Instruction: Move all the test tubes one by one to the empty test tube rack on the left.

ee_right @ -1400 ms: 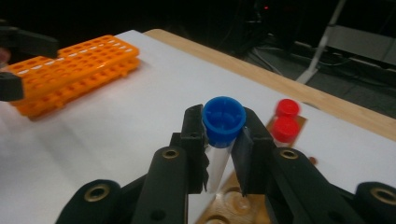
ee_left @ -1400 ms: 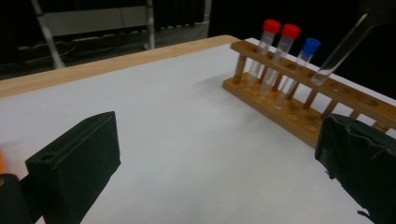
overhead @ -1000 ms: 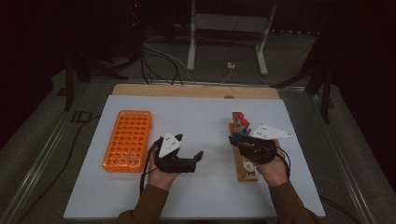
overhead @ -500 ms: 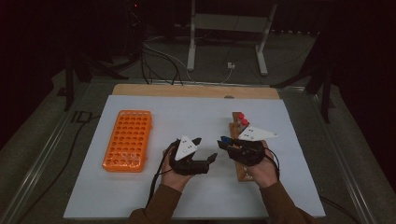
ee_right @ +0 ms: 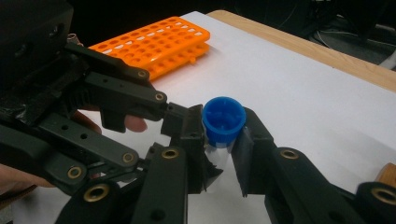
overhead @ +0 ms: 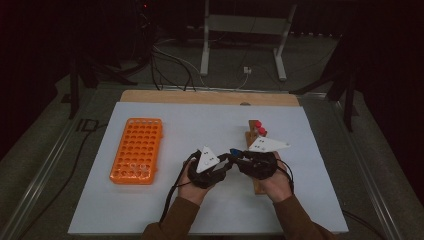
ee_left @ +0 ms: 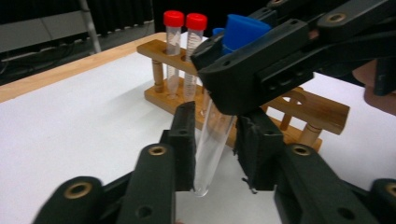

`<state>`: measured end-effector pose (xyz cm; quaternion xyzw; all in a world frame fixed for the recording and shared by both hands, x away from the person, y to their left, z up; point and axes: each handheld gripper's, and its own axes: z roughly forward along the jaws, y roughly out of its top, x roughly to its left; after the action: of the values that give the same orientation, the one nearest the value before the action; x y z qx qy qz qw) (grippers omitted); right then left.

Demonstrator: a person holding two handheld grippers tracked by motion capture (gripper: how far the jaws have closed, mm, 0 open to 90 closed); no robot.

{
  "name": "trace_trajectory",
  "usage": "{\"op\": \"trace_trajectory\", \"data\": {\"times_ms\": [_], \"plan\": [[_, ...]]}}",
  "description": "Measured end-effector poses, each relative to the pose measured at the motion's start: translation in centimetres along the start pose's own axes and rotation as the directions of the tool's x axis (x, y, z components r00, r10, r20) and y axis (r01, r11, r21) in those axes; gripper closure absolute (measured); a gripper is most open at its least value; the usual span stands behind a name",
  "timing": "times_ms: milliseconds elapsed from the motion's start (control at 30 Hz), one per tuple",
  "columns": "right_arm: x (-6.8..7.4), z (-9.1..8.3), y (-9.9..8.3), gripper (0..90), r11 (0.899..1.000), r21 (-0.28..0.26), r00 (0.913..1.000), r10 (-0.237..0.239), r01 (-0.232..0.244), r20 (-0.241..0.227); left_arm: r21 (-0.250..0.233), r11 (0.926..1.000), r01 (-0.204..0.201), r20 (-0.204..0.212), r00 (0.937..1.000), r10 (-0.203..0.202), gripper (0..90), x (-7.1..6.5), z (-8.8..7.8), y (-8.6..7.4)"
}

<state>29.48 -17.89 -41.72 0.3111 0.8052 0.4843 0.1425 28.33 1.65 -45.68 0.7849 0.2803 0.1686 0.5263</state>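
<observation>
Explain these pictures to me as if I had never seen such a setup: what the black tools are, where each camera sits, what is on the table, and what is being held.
A person at a table holds a two-jaw black tool in each hand: the left gripper and the right gripper.

The high view looks down on the white table from above the person. The other two views come from cameras riding on each gripper, looking along its jaws.

On the table lie an orange rack full of holes and a wooden stand with two red-capped tubes.

The right gripper is shut on a clear blue-capped tube just under its cap. The left gripper's jaws have just been closing around the tube's lower part, seemingly to take it over. Whether both pads already press it, I cannot tell.
</observation>
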Motion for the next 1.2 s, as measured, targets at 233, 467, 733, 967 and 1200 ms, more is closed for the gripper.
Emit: {"op": "trace_trajectory", "data": {"times_ms": [233,467,733,967,1200], "plan": [[0.1,0.2,0.1,75.7,1.000,0.000,1.0000,0.001,-0.001,-0.004,0.003,0.9994,-0.035,0.004,0.9994,0.035,76.9,-0.3,0.1,-0.1],[-0.3,-0.4,0.0,51.2,0.999,-0.040,0.9991,0.030,-0.031,-0.028,0.016,0.9995,-0.026,-0.012,0.9996,0.026,77.6,0.1,0.1,-0.1],[-0.8,-0.9,-0.2,20.0,0.997,-0.061,0.9991,0.043,-0.043,0.002,0.015,0.9999,0.006,-0.044,0.9990,-0.005,77.8,1.1,-0.7,0.0],[-1.3,-1.1,-1.0,5.8,0.998,-0.054,0.9989,0.040,-0.039,0.026,-0.005,0.9993,0.037,-0.065,0.9972,-0.037,77.7,2.2,-1.9,-0.1],[-2.1,-1.7,-1.9,1.2,0.997,-0.054,0.9973,0.060,-0.058,0.043,-0.022,0.9981,0.057,-0.085,0.9946,-0.059,77.7,3.2,-3.2,-0.2]]}}
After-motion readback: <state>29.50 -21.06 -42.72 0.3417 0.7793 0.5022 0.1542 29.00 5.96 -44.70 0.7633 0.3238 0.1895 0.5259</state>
